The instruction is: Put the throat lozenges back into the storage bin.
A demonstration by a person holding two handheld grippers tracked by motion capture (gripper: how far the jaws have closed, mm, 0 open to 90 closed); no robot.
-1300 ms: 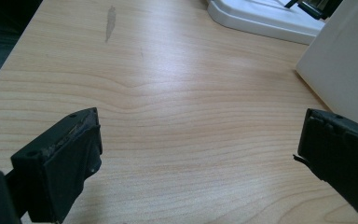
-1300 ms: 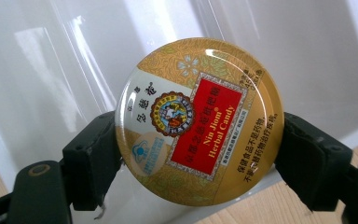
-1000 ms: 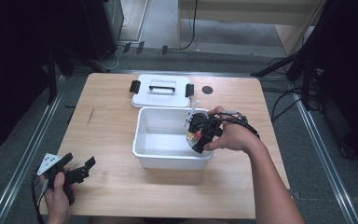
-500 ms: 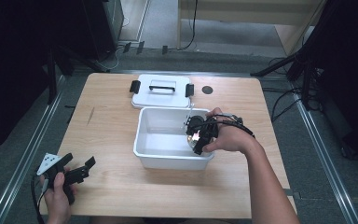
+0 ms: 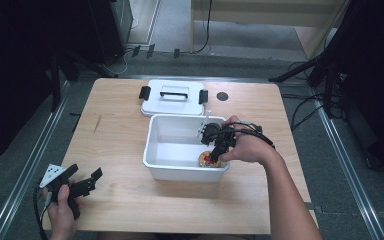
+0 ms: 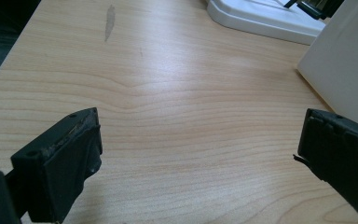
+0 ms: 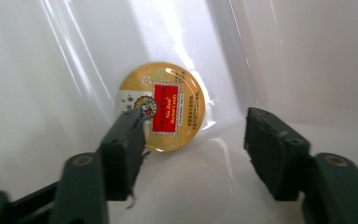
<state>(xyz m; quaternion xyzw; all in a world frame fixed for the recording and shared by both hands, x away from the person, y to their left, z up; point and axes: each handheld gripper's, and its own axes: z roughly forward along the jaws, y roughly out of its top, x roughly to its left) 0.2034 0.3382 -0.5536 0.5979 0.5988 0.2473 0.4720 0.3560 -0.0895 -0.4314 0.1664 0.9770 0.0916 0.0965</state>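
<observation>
Round gold tin (image 7: 162,107), red label

I see a gold round tin (image 7: 162,106) with a red label panel and a white patch, in a plain white bin (image 5: 160,165). White lid (image 5: 172,98), black latches. Desk (image 5: 120,145) is pale wood grain. Tongs black on both.

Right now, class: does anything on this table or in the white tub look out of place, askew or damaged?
Little stands out. The round herbal candy tin leans on edge in a corner of the white tub instead of lying flat. The wooden table has a grey smudge. The tub's lid lies flat behind it.
</observation>
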